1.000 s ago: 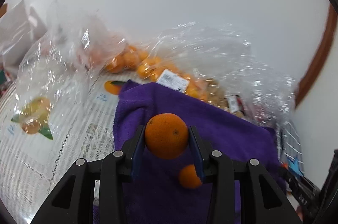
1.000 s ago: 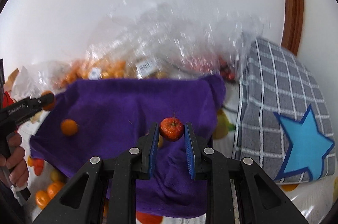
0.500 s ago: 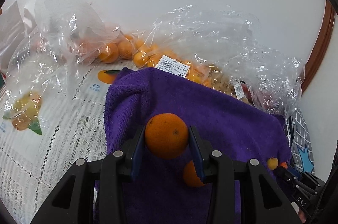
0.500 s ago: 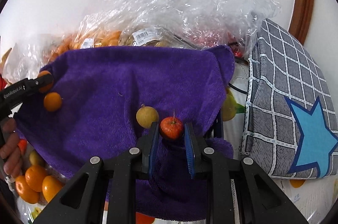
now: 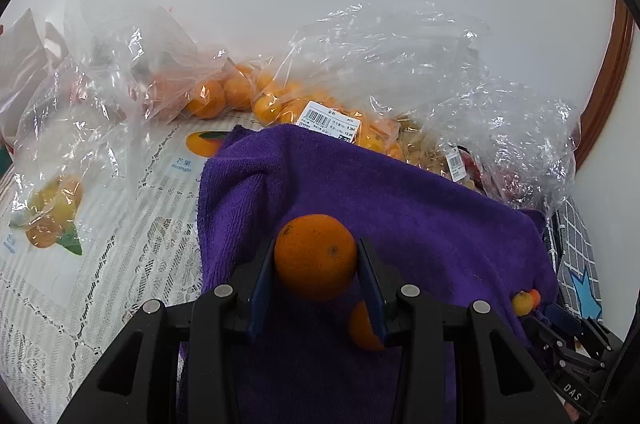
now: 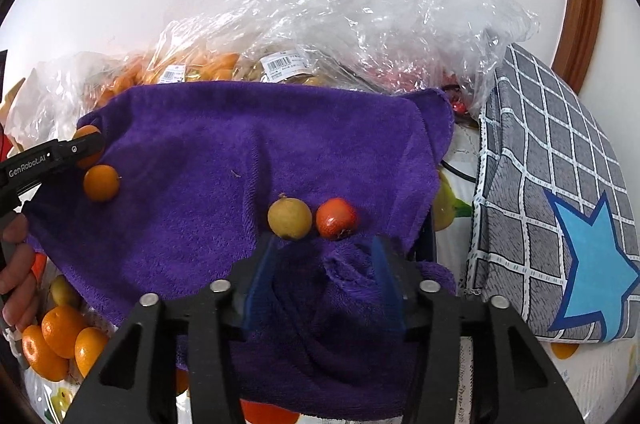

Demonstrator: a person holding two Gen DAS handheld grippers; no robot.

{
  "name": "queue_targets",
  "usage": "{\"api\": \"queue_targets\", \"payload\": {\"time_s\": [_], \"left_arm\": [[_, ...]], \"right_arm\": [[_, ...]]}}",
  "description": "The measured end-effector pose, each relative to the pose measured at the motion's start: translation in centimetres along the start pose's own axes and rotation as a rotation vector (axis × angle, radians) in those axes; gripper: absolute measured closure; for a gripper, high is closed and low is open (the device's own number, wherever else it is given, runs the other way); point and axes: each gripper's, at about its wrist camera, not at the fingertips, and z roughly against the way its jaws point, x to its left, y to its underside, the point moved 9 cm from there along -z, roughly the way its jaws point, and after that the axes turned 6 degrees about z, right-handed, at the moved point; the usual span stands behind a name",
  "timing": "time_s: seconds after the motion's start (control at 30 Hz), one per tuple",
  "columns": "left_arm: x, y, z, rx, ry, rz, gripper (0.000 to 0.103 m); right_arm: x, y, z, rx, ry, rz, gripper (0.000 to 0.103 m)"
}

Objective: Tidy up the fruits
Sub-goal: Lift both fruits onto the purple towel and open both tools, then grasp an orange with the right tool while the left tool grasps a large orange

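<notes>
My left gripper [image 5: 316,278] is shut on an orange [image 5: 315,256] and holds it above the left part of a purple towel [image 5: 400,207]. A second orange [image 5: 362,328] lies on the towel just below it and also shows in the right wrist view [image 6: 101,182]. My right gripper [image 6: 322,282] is open and empty over the towel [image 6: 240,143]. Just ahead of its fingertips a small red fruit [image 6: 336,218] lies beside a yellow-green fruit [image 6: 289,218]. Both small fruits show far right in the left wrist view [image 5: 526,301].
Clear plastic bags of oranges [image 5: 224,91] and other fruit [image 6: 320,23] are piled behind the towel against the white wall. A grey checked cushion with a blue star [image 6: 560,203] lies to the right. Loose oranges [image 6: 60,340] lie at the towel's left front. A lace tablecloth [image 5: 80,284] covers the table.
My right gripper has opened and let go of the red fruit, which now lies on the towel beside the yellow-green fruit. My left gripper still holds its orange and has barely moved.
</notes>
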Motion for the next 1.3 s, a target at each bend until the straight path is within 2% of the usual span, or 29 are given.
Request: {"api": "queue_targets", "payload": {"time_s": [0.1, 0.2, 0.4, 0.63, 0.73, 0.83, 0.9, 1.03, 1.3], "left_arm": [[0.0, 0.0, 0.1, -0.001, 0.0, 0.0, 0.064], [0.0, 0.1, 0.2, -0.003, 0.005, 0.003, 0.063], [-0.1, 0.1, 0.8, -0.016, 0.019, 0.007, 0.058], [0.8, -0.7, 4.1, -0.144, 0.018, 0.031, 0.058], [1.5, -0.4, 5.2, -0.147, 0.025, 0.051, 0.058], [2.5, 0.5, 6.5, -0.131, 0.055, 0.075, 0.058], [3.2, 1.0, 7.4, -0.135, 0.059, 0.077, 0.058], [4.4, 2.0, 8.7, -0.119, 0.06, 0.087, 0.058], [5.9, 3.8, 10.4, -0.083, 0.063, 0.093, 0.058]], "right_arm": [[0.2, -0.2, 0.2, -0.011, 0.003, 0.015, 0.038], [0.4, -0.4, 0.4, -0.023, 0.008, 0.025, 0.035], [0.9, -0.6, 1.5, -0.068, 0.019, 0.03, 0.035], [1.5, -1.6, 4.4, -0.182, 0.041, 0.029, 0.036], [2.0, -1.9, 5.8, -0.218, 0.045, 0.032, 0.04], [2.4, -0.9, 7.5, -0.227, -0.007, -0.039, 0.04], [3.3, 0.4, 8.4, -0.212, -0.08, -0.09, 0.04], [5.9, 2.5, 9.3, -0.191, -0.216, -0.115, 0.04], [10.5, 6.3, 9.6, -0.095, -0.246, -0.028, 0.04]]}}
